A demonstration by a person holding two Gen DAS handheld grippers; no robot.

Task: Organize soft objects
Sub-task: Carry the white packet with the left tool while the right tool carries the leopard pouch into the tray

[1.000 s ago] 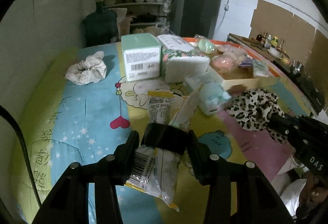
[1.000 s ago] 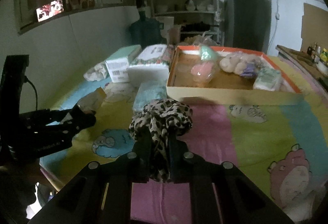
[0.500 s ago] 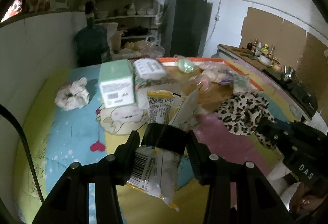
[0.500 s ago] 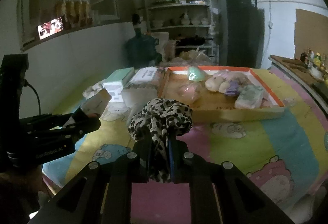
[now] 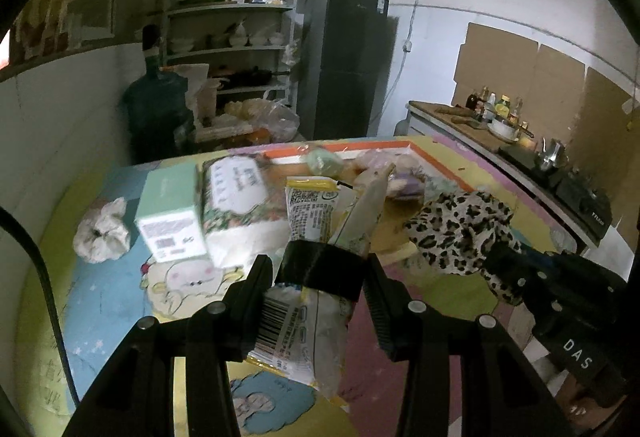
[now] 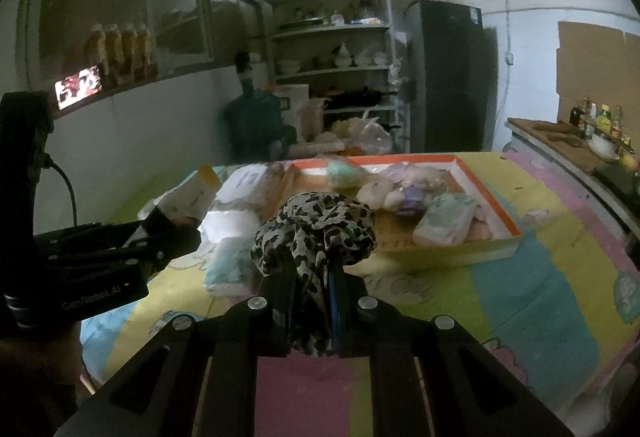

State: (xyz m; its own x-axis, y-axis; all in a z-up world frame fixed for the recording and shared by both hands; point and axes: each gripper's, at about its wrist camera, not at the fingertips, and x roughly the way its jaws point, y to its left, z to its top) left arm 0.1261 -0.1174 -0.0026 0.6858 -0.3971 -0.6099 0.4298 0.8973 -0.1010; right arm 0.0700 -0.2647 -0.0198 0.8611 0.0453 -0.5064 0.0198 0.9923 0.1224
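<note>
dim indoor light | motion blur mid-frame | fisheye bend + dark vignette at edges | bg soft

Print on snack packet (image 5: 310,211) too blurred to read. Lower part of leopard scrunchie (image 6: 316,233) buried between right gripper (image 6: 310,311) fingers. Tray (image 6: 486,193) contents smeared, soft shapes indistinct. Pale pack (image 6: 230,269) on bedsheet (image 6: 520,293) half hidden behind scrunchie. Tissue box (image 5: 170,215) label illegible. Shelf (image 5: 234,37) crockery too small to identify.
</note>
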